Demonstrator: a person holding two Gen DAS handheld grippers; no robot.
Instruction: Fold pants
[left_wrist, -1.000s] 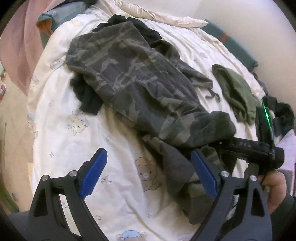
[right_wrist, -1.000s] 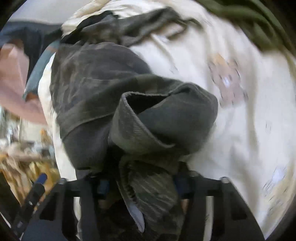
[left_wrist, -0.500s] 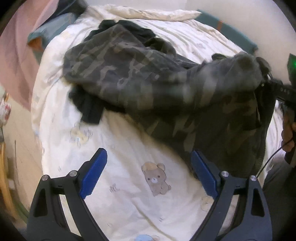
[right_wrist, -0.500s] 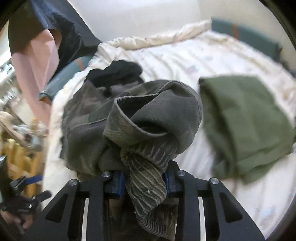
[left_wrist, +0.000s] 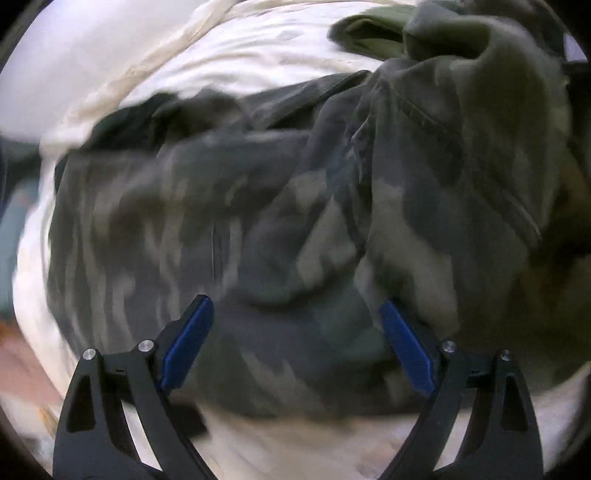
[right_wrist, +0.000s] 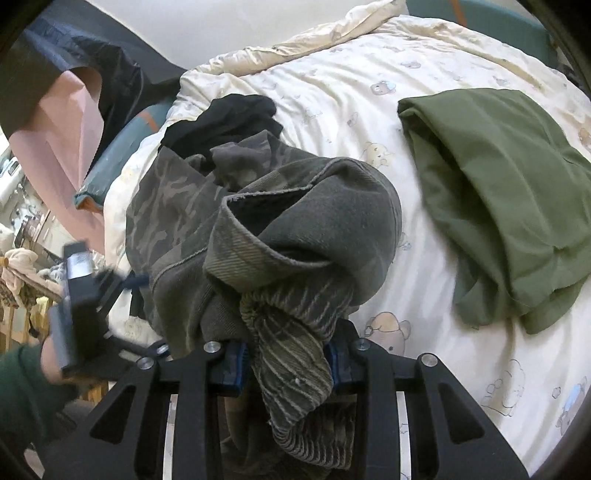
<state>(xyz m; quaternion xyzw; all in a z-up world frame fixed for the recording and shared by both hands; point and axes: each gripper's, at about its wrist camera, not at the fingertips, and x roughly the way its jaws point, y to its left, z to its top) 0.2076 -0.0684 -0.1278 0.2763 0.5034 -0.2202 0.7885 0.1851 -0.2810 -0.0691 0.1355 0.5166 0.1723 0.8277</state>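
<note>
The bed (right_wrist: 332, 85), under its cream bear-print quilt, fills both views and carries everything. Across the left and centre of the right wrist view lies the pair of camouflage pants (right_wrist: 177, 206), bunched and uneven, its bulk stretching from the lower centre of the frame up toward a black garment (right_wrist: 225, 118) at the upper left. In the left wrist view the same pants (left_wrist: 258, 229) fill almost the whole frame, blurred, running from the left edge up to the raised bundle at the upper right. A folded olive garment (right_wrist: 509, 206) lies apart on the quilt at the right of the right wrist view.

The right hand-held gripper (right_wrist: 288, 363) is narrowed and clamped on a ribbed end of the pants, cuff or waistband I cannot tell, and the cloth rises out of it in a rolled hump. The left hand-held gripper (left_wrist: 295, 343) stands wide with nothing pinched, pointing steeply down at the flat middle of the pants, which lies directly ahead between its blue pads (left_wrist: 188, 343).

So the long axis runs from the clamped end away to the upper left, and the left one is nearer the free stretch; it looks best placed to take a second hold there.
</note>
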